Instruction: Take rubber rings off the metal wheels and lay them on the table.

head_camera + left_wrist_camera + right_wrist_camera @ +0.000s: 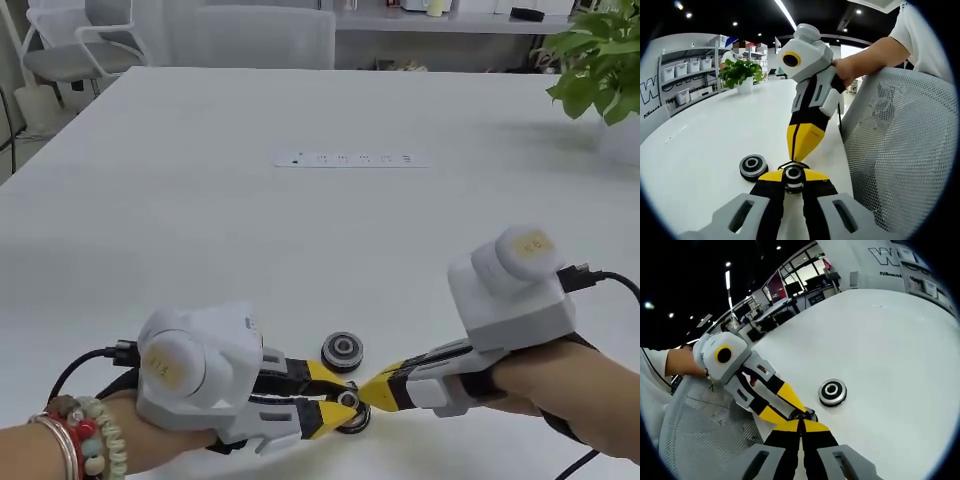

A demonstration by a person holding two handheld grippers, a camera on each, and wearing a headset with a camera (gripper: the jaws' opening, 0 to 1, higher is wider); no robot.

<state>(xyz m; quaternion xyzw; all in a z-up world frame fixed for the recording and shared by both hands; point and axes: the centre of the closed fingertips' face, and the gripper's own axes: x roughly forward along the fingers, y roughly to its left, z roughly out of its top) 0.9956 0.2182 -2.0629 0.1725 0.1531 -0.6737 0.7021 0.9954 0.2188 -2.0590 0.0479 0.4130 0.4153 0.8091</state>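
Table (200,220) is big, white and slick, so that's my main worry: anything that pops loose can roll a long way. Left gripper (338,400) is clamped around a metal wheel (793,176) at about 6 o'clock in the head view, close to the near edge. Right gripper (365,392) comes in from 3 o'clock, jaws pinched together on that wheel's rubber ring (788,165), as far as I can tell.

If the pinch only has a sliver, I'd guess the ring snaps back or flings off. If the left grip is weak, the whole wheel gets yanked out instead. Second wheel (343,350) sits just beside the held one at its 12 o'clock, ring still on, and an elbowy pull could knock it.

Containers: white bins (680,67) on shelving at 10 o'clock in the left gripper view, contents too small to tell. Then a white pot (745,86) holding a leafy plant (737,72).
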